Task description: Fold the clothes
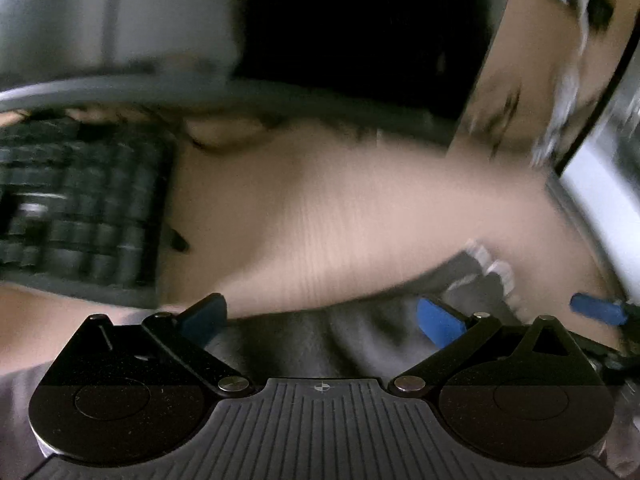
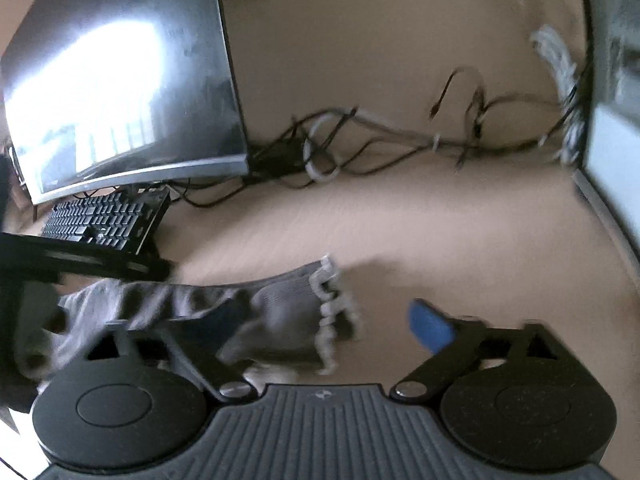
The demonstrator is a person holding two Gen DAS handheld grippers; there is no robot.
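Showing cables [image 2: 360, 136] only in the right view, both grippers [image 1: 320, 316] [image 2: 328, 320] spread wide over the grey garment [image 2: 280, 308] between their fingers.

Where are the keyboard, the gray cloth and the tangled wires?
keyboard [image 2: 108, 216]: right wrist view, on its black keys.
gray cloth [image 2: 280, 304]: right wrist view, on the ribbed part near its pale frilly edge.
tangled wires [image 2: 320, 152]: right wrist view, on the pale loop.

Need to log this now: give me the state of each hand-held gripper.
Left hand-held gripper: open, the grey garment lying between its fingers, not pinched.
Right hand-held gripper: open, garment edge between its fingers, no grip visible.
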